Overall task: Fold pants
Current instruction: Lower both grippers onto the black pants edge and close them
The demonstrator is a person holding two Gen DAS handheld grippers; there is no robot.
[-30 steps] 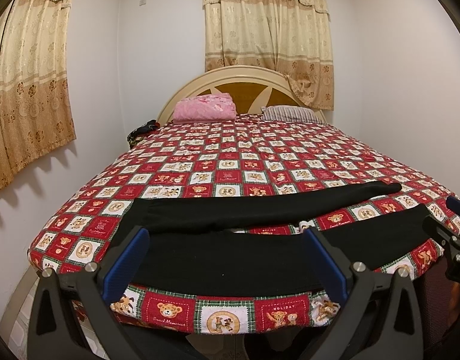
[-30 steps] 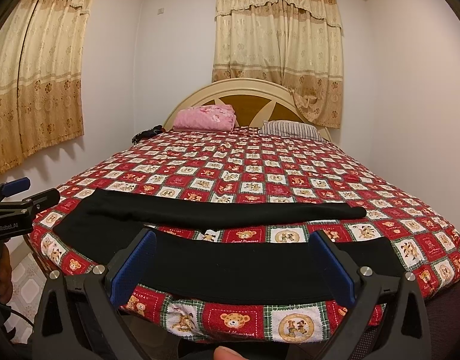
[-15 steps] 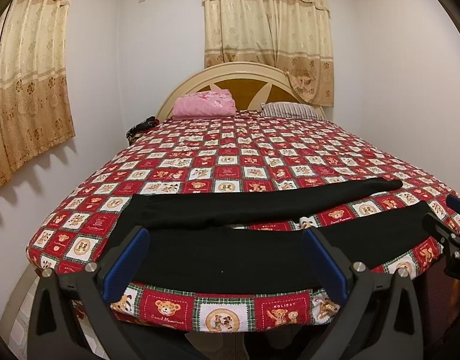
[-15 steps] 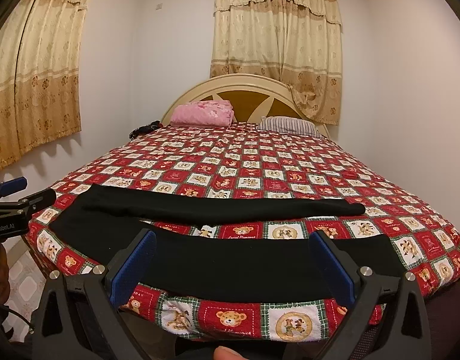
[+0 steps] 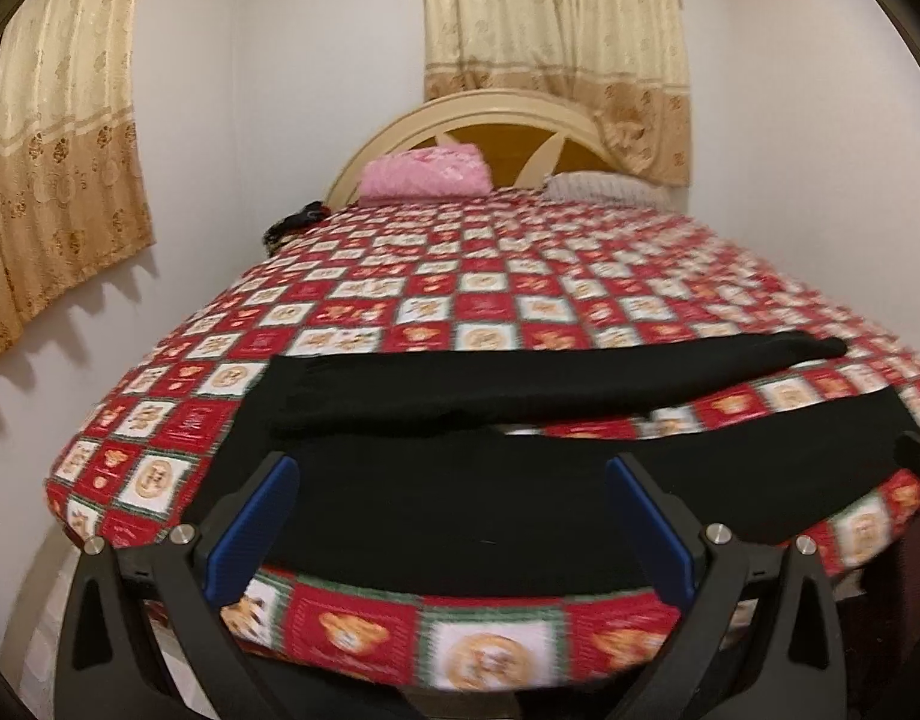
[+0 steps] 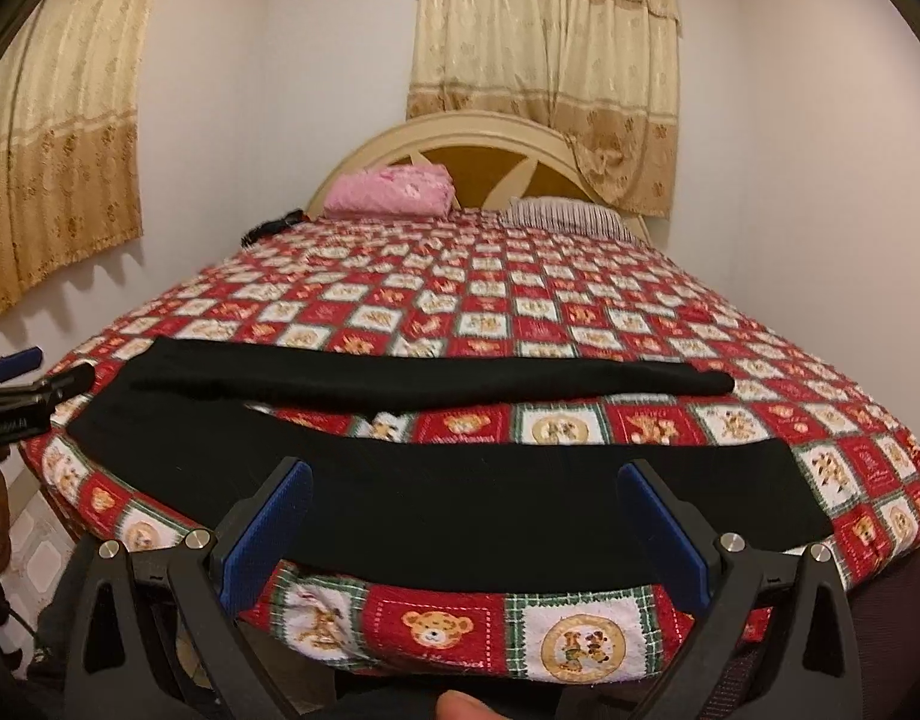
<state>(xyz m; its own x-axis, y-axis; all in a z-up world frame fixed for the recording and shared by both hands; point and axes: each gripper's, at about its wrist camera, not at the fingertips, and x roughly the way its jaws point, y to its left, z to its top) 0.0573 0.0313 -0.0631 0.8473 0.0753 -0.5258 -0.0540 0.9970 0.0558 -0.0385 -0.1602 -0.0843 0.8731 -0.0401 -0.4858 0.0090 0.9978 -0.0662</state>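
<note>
Black pants [image 5: 460,492] lie flat across the near end of the bed, waist at the left, both legs running right with a gap between them. They also show in the right wrist view [image 6: 460,504]. My left gripper [image 5: 450,525] is open and empty, low over the near leg close to the waist end. My right gripper [image 6: 463,531] is open and empty, low over the near leg further right. The left gripper shows at the left edge of the right wrist view [image 6: 21,384].
The bed has a red teddy-bear patchwork cover [image 5: 460,300]. A pink folded blanket [image 5: 426,171] and a striped pillow [image 6: 562,213] lie by the headboard. Dark items [image 5: 291,222] sit at the bed's far left. Walls and curtains surround the bed.
Both grippers have dropped lower and moved closer to the near edge of the bed and the pants. The pants have not moved. Both grippers stay open.
</note>
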